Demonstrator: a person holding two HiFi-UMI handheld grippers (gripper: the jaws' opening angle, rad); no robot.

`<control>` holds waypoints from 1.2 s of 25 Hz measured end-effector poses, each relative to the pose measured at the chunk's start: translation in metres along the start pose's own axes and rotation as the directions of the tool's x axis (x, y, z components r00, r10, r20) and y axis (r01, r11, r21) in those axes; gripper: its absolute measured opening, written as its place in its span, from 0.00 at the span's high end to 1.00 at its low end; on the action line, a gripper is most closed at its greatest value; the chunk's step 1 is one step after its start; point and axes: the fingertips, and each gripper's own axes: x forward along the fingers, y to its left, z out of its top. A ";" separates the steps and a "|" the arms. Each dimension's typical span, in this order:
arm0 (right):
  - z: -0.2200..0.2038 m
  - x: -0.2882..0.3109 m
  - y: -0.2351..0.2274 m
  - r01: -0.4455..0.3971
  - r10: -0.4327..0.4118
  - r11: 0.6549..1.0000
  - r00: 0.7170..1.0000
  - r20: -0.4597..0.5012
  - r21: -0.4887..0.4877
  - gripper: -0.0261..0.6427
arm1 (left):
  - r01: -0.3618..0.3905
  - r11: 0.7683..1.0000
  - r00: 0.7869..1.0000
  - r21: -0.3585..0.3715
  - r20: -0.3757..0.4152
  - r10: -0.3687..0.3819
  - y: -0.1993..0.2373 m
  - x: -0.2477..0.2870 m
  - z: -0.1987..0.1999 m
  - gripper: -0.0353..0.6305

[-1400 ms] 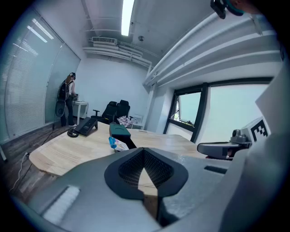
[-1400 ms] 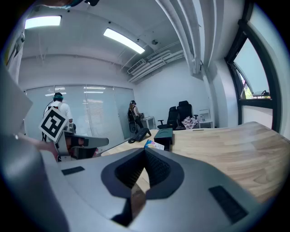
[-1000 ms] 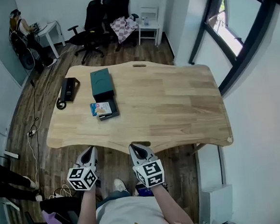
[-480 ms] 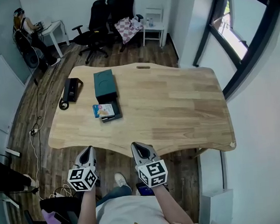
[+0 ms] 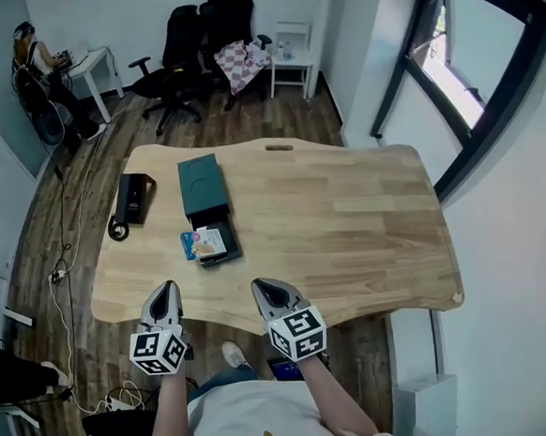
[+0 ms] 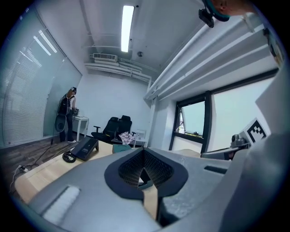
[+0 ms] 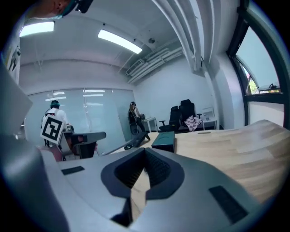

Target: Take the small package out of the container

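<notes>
The left gripper (image 5: 166, 288) and right gripper (image 5: 260, 286) have edged over the bench (image 5: 348, 216) edge, jaws pressed together, empty. The small package (image 5: 200, 243) lies well ahead by the container (image 5: 201, 182) – reach barely begun

Grey left tongs (image 5: 165, 289), right tongs (image 5: 262, 286), white shirt (image 5: 234, 420), perhaps gold-printed

I hold my left gripper (image 5: 164, 298) and right gripper (image 5: 266, 293) side by side, low and close in front of me, both pointing forward. My left fingers (image 6: 131, 170) are pressed together on nothing. My right fingers (image 7: 156, 170) look closed too, empty.
</notes>
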 end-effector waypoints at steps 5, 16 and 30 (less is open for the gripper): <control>-0.011 0.051 -0.011 0.055 -0.059 0.998 0.991 -0.118 -0.037 0.95 | 0.043 0.999 0.999 0.020 -0.020 -0.042 0.033 0.049 0.009 0.94; -0.019 0.126 -0.013 0.154 -0.161 0.987 0.977 -0.143 -0.054 0.95 | 0.231 0.972 0.973 -0.042 0.011 -0.231 0.086 0.104 0.003 0.94; -0.011 0.159 -0.018 0.121 -0.119 0.993 0.988 -0.098 0.017 0.95 | 0.337 0.941 0.941 0.039 -0.023 -0.337 0.090 0.127 -0.005 0.94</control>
